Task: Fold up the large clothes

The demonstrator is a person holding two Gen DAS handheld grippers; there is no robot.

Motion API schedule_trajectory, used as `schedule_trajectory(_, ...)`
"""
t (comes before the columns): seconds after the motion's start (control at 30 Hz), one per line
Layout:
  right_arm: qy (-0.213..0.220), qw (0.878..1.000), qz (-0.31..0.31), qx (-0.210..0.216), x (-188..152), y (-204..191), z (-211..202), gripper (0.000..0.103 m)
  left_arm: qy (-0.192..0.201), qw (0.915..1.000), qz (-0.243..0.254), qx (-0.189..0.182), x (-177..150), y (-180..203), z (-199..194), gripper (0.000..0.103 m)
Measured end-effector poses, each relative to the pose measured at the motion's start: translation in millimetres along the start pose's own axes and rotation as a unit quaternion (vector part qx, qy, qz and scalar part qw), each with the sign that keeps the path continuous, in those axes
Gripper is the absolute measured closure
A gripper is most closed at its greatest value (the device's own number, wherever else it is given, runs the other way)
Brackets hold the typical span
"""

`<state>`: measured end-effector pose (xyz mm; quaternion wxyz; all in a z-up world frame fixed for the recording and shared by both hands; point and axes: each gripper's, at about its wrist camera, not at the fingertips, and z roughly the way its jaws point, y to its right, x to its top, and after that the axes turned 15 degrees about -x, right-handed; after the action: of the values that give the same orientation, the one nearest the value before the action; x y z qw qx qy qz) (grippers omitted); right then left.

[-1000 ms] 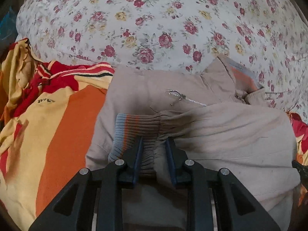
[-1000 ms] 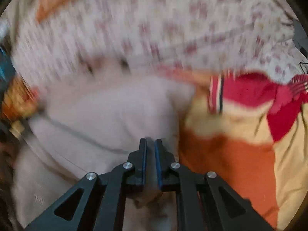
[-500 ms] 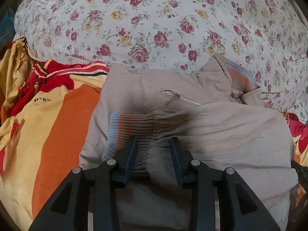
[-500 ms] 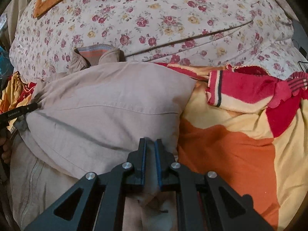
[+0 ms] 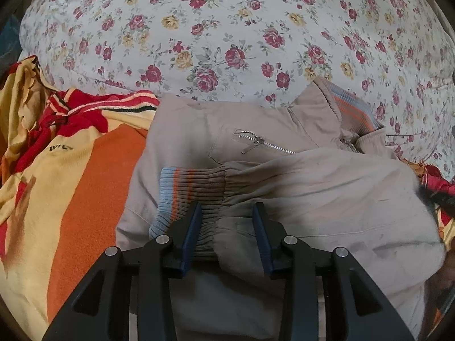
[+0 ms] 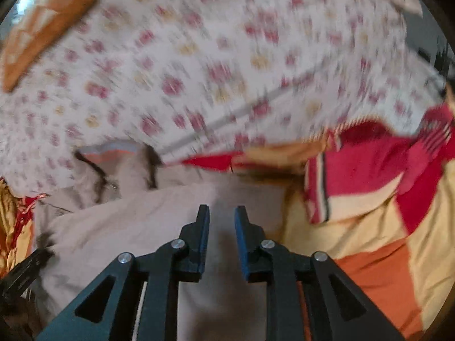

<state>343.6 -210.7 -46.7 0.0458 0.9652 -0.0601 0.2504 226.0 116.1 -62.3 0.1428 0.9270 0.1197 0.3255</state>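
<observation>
Jaws of the left gripper (image 5: pixel 227 213) stand apart over the ribbed cuff (image 5: pixel 187 193) of the beige jacket (image 5: pixel 312 187), pads not pressing it. Right gripper (image 6: pixel 221 216) jaws are opening above plain jacket cloth, nothing pinched. The jacket lies folded on the orange-and-yellow blanket (image 5: pixel 85 187), long axis running left to right, sleeve cuff pointing left, striped collar (image 5: pixel 352 108) at far right. Beyond lies the floral bedsheet (image 5: pixel 227 28).

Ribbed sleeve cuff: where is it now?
Left wrist view, lower centre: the ribbed cuff lies on the beige jacket, just below its chest zipper.
</observation>
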Motion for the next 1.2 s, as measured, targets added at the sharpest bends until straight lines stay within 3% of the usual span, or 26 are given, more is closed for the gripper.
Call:
schedule_trajectory(0.03,-0.036,0.999,-0.009,-0.002,-4.5,-1.5,19.2,0.077,0.000,1.0000,0.000,-0.002,0.0,0.3,0.3,0.077)
schedule_trajectory(0.17,-0.017,1.000,-0.015,-0.007,-7.7,-2.1,13.7,0.078,-0.001,1.0000,-0.002,-0.002,0.8,0.3,0.6,0.076)
schedule_trajectory(0.27,0.036,0.998,-0.038,-0.026,-4.7,-16.7,-18.2,0.078,-0.002,1.0000,-0.003,-0.002,0.9,0.6,0.7,0.075)
schedule_trajectory(0.4,0.104,0.991,-0.082,0.029,-15.0,-57.3,-65.5,0.074,-0.001,1.0000,-0.003,-0.002,0.8,0.9,0.7,0.075)
schedule_trajectory(0.43,0.108,0.988,-0.100,0.037,-20.6,-69.1,-69.0,0.066,-0.001,1.0000,-0.002,-0.002,0.8,1.1,0.9,0.075)
schedule_trajectory(0.47,0.103,0.986,-0.124,0.042,-28.5,-83.9,-67.5,0.055,-0.001,1.0000,-0.002,-0.002,0.8,1.4,1.0,0.075)
schedule_trajectory(0.53,0.081,0.983,-0.160,0.028,-43.5,-101.0,-50.8,0.051,-0.001,1.0000,-0.002,-0.002,0.8,1.4,1.1,0.075)
schedule_trajectory(0.57,0.046,0.982,-0.183,0.008,-52.9,-110.0,-29.4,0.051,-0.001,1.0000,-0.001,-0.003,0.9,1.7,1.2,0.074)
schedule_trajectory(0.6,0.031,0.982,-0.186,0.008,-60.3,-109.6,-19.6,0.051,-0.002,1.0000,-0.001,-0.004,0.7,1.9,1.1,0.074)
schedule_trajectory(0.63,0.050,0.984,-0.171,0.017,-63.8,-105.9,-20.2,0.050,-0.002,1.0000,0.000,-0.003,0.8,2.5,1.4,0.073)
schedule_trajectory(0.73,0.053,0.985,-0.161,0.021,-61.6,-101.4,-26.5,0.051,-0.004,1.0000,0.001,-0.005,1.3,2.1,2.1,0.071)
schedule_trajectory(0.83,0.095,0.980,-0.177,0.008,-61.4,-99.8,-57.0,0.051,-0.005,0.9999,0.003,-0.008,1.8,2.7,3.1,0.068)
schedule_trajectory(1.0,0.136,0.972,-0.189,0.040,-75.0,-77.0,-111.2,0.051,-0.005,0.9999,0.007,-0.007,2.0,3.5,3.5,0.067)
schedule_trajectory(1.1,0.120,0.972,-0.199,0.035,-90.6,-54.6,-106.4,0.047,-0.005,0.9999,0.012,-0.005,1.8,4.3,3.9,0.067)
schedule_trajectory(1.2,0.067,0.984,-0.163,0.036,-103.9,-29.5,-63.0,0.046,-0.005,0.9998,0.017,-0.008,1.2,4.9,4.1,0.066)
